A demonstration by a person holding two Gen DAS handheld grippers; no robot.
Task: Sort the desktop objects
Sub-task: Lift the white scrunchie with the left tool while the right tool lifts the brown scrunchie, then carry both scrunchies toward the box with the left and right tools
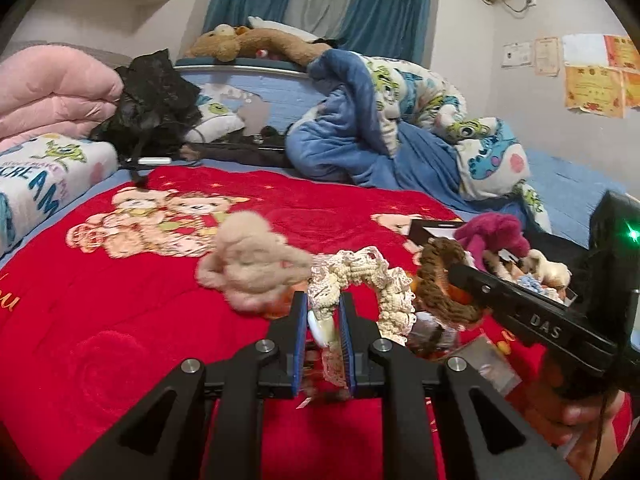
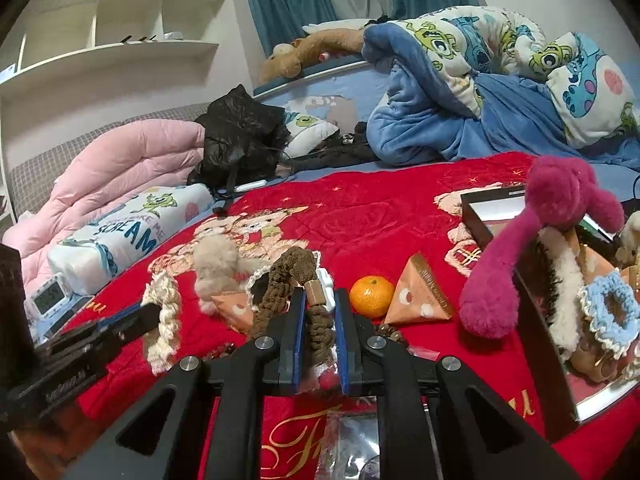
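Observation:
In the left wrist view my left gripper (image 1: 324, 301) is shut on a cream crochet scrunchie (image 1: 376, 280), lifted just above the red blanket (image 1: 120, 320). A beige fluffy scrunchie (image 1: 252, 264) lies right behind it. In the right wrist view my right gripper (image 2: 320, 297) is shut on a brown knitted scrunchie (image 2: 290, 274) with a small brown and white tag. The right gripper (image 1: 456, 271) also shows at the right of the left view, with the brown scrunchie (image 1: 440, 284) hanging from it. The left gripper (image 2: 154, 311) shows at the left of the right view, with the cream scrunchie (image 2: 166, 320).
An orange (image 2: 371, 296) and two triangular peach packets (image 2: 420, 292) lie on the blanket. A dark-rimmed box (image 2: 560, 380) at the right holds a magenta plush (image 2: 552, 216), a blue scrunchie (image 2: 612, 308) and other pieces. A small clock (image 2: 48, 292) and bedding bound the left.

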